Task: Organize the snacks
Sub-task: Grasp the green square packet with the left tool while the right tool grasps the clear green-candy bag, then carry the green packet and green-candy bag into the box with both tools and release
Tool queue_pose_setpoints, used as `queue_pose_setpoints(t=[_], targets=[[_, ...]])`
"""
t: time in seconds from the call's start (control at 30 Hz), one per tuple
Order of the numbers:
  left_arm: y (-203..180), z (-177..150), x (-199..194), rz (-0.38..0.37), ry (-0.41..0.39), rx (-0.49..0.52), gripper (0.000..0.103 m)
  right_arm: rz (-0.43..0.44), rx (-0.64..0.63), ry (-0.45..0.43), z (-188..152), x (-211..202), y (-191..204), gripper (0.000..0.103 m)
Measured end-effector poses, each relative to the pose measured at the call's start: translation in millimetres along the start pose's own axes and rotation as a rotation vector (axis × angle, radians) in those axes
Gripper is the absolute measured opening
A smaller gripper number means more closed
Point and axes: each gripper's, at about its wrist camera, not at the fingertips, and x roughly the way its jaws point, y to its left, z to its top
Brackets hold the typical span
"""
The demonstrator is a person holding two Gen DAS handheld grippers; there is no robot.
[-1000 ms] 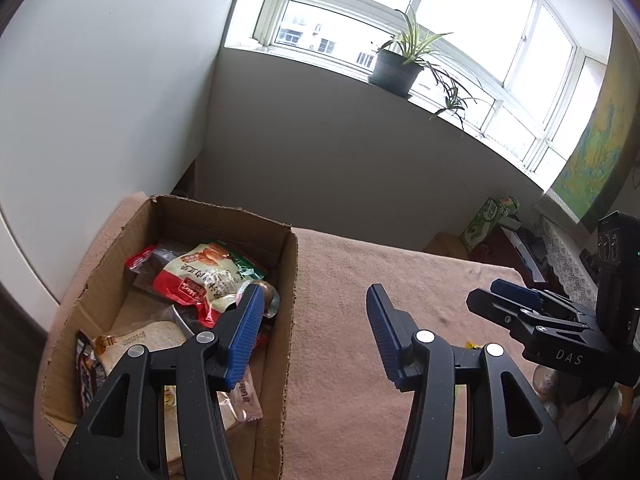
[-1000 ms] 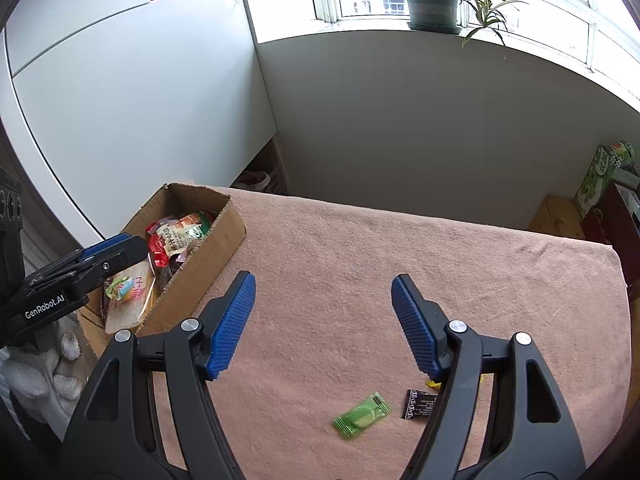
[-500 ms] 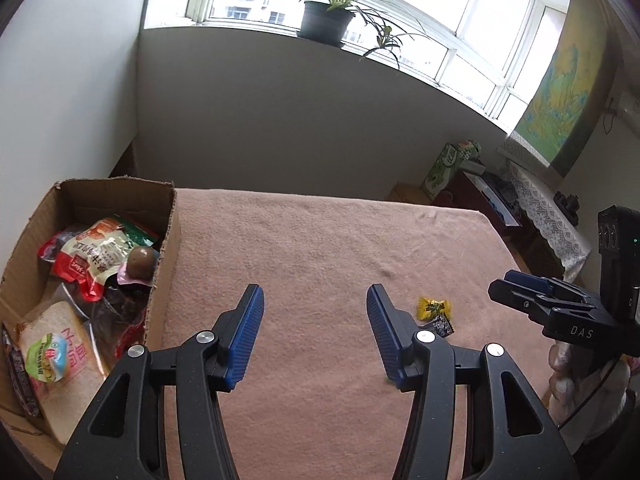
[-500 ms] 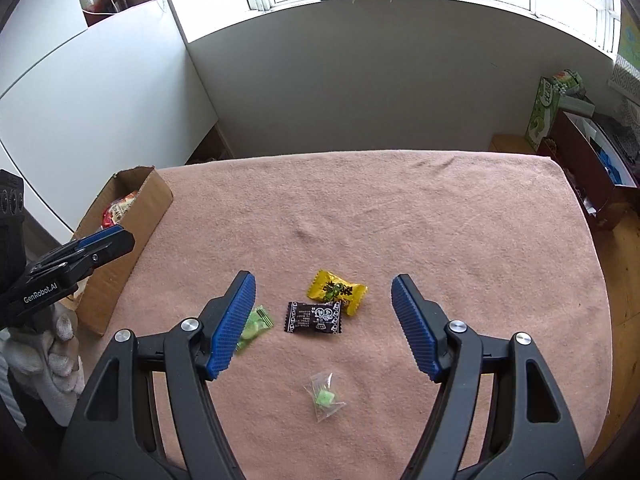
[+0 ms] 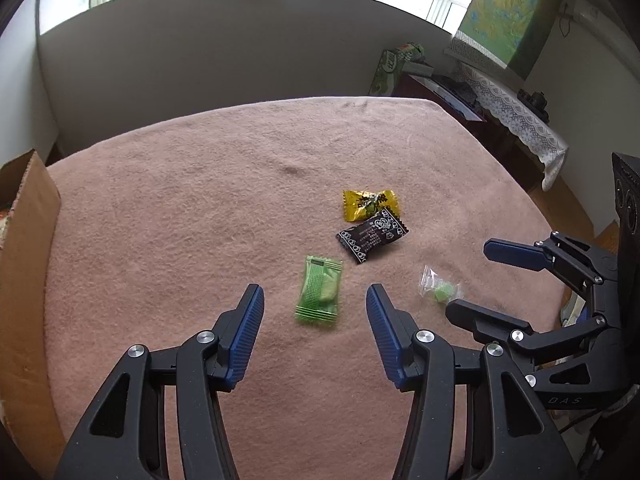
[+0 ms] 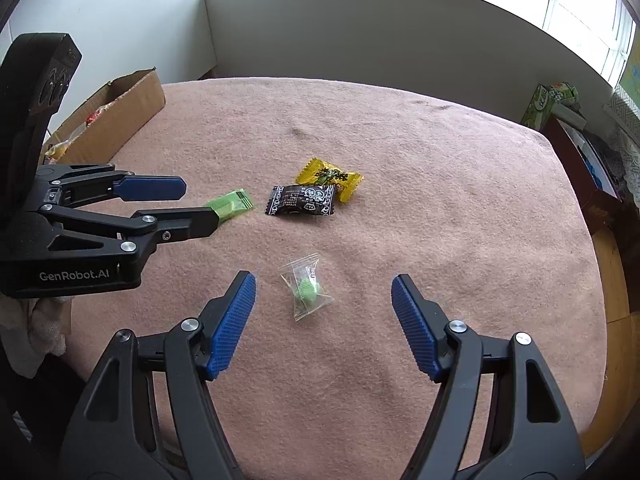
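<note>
Your left gripper [image 5: 315,306] spread wide over green packet [image 5: 319,291]; right gripper [image 6: 323,294] wide over clear sachet [image 6: 306,290]. Only right view shows snacks inside cardboard box [image 6: 132,108].

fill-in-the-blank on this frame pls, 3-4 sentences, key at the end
1. The left claw is open, lined up with the ____ snack packet.
2. The right claw is open around a clear packet holding a ____ candy.
3. The black packet overlaps the ____ packet.
4. The cardboard box sits at the cloth's ____ edge.

Missing words: green; green; yellow; left
</note>
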Motion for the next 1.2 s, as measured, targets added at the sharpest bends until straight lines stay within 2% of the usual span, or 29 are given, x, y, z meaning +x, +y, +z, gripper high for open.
queue_pose_setpoints(t=[0.07,0.27,0.37,0.53,0.6,0.67,0.8,1.2], targets=[[-2,-2,7,-0.001,0.023,0.01,0.044,0.009,0.006,0.008,-1,4,-2,0.073],[-4,0,10,0.008,0.031,0.016,0.036,0.044,0.039,0.019,-3,12,-10,0.073],[-5,0,13,0.025,0.028,0.026,0.027,0.055,0.04,0.025,-3,15,-11,0.065],[-10,-2,14,0.072,0.021,0.059,0.023,0.048,0.013,0.037,-5,20,-6,0.063],[-12,-2,14,0.078,0.019,0.066,0.023,0.041,0.007,0.039,-4,20,-5,0.048],[-13,-1,15,0.077,0.018,0.071,0.023,0.036,0.001,0.041,-3,20,-4,0.045],[-14,0,16,0.079,0.014,0.073,0.023,0.028,-0.007,0.046,-1,21,-3,0.024],[-11,-3,2,0.059,-0.017,0.053,0.022,0.033,0.015,0.013,4,6,-2,0.024]])
